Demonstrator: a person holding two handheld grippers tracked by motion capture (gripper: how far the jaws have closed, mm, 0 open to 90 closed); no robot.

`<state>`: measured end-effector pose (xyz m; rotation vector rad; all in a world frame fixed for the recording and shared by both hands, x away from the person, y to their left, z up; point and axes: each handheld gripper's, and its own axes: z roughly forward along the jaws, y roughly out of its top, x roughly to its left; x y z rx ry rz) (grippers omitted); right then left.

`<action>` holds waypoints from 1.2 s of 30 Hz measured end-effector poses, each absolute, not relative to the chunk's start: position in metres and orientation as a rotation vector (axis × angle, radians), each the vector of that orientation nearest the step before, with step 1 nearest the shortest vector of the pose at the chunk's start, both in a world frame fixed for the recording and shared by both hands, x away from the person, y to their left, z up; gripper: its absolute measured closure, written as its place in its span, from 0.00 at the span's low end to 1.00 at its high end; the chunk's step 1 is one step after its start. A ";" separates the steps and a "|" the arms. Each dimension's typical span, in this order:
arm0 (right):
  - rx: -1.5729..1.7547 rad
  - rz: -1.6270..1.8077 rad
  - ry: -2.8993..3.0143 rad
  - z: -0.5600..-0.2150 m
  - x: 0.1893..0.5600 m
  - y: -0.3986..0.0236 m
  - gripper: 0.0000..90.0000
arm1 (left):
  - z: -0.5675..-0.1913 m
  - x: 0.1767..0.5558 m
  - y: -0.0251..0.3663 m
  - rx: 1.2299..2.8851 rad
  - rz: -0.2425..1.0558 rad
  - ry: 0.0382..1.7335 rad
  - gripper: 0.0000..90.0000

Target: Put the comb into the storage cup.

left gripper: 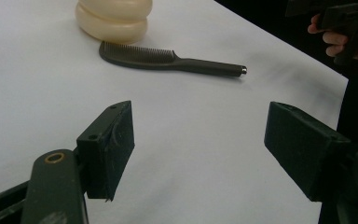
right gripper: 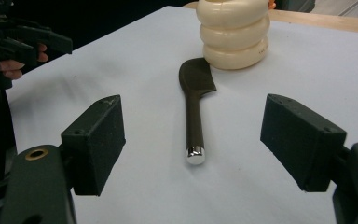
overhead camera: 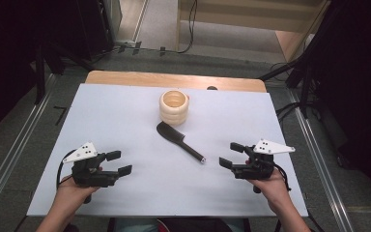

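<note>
A black comb (overhead camera: 179,140) (left gripper: 168,59) (right gripper: 195,100) with a silver-capped handle lies near the middle of the white table (overhead camera: 125,121). Just behind it stands a cream ribbed cup (overhead camera: 174,107) (left gripper: 113,17) (right gripper: 234,32). My left gripper (overhead camera: 119,163) (left gripper: 200,149) rests near the front left of the table, open and holding nothing. My right gripper (overhead camera: 232,155) (right gripper: 193,149) is at the front right, also open and holding nothing, with its jaws pointing at the comb's handle end. The left gripper view catches the right gripper (left gripper: 349,18) far off, and the right gripper view the left gripper (right gripper: 18,42).
The white sheet covers a wooden table whose far edge (overhead camera: 174,79) shows bare wood. Grey floor with metal rails (overhead camera: 9,154) and cables (overhead camera: 290,108) surrounds it. Dark equipment stands at both sides.
</note>
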<state>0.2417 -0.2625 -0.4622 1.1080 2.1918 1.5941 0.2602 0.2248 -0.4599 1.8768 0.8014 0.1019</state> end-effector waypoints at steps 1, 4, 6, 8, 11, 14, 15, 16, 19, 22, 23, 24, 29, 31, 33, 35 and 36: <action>1.110 1.592 2.194 -0.463 0.240 -0.264 0.22 | -0.460 0.260 0.225 1.878 0.102 0.802 0.28; 1.116 1.581 2.196 -0.464 0.234 -0.267 0.22 | -0.460 0.260 0.225 1.877 0.103 0.803 0.28; 1.128 1.574 2.196 -0.465 0.231 -0.270 0.22 | -0.460 0.260 0.225 1.877 0.105 0.805 0.28; 1.132 1.573 2.199 -0.467 0.227 -0.271 0.22 | -0.460 0.260 0.225 1.876 0.107 0.805 0.28; 1.135 1.560 2.206 -0.469 0.223 -0.273 0.22 | -0.460 0.261 0.226 1.881 0.111 0.804 0.28; 1.141 1.551 2.207 -0.470 0.222 -0.274 0.22 | -0.461 0.261 0.226 1.877 0.112 0.807 0.28; 1.145 1.554 2.207 -0.471 0.222 -0.274 0.22 | -0.461 0.261 0.226 1.876 0.110 0.806 0.28; 1.149 1.560 2.208 -0.471 0.223 -0.274 0.22 | -0.460 0.261 0.226 1.877 0.111 0.805 0.28; 1.144 1.557 2.210 -0.471 0.223 -0.274 0.22 | -0.460 0.261 0.226 1.878 0.110 0.806 0.28; 1.142 1.560 2.210 -0.471 0.224 -0.274 0.22 | -0.461 0.261 0.225 1.878 0.111 0.807 0.28; 1.142 1.560 2.210 -0.471 0.224 -0.274 0.22 | -0.460 0.261 0.226 1.879 0.109 0.807 0.28; 1.146 1.562 2.208 -0.471 0.224 -0.273 0.22 | -0.460 0.261 0.226 1.879 0.109 0.804 0.28; 1.144 1.567 2.200 -0.469 0.228 -0.270 0.21 | -0.461 0.261 0.225 1.881 0.109 0.809 0.28; 1.150 1.565 2.213 -0.468 0.230 -0.267 0.21 | -0.461 0.262 0.225 1.881 0.107 0.810 0.28; 1.137 1.552 2.221 -0.466 0.233 -0.263 0.21 | -0.460 0.262 0.225 1.882 0.109 0.808 0.28; 1.116 1.545 2.229 -0.464 0.238 -0.258 0.21 | -0.460 0.261 0.224 1.881 0.110 0.807 0.28; 1.108 1.539 2.230 -0.463 0.239 -0.257 0.20 | -0.460 0.261 0.224 1.882 0.110 0.807 0.28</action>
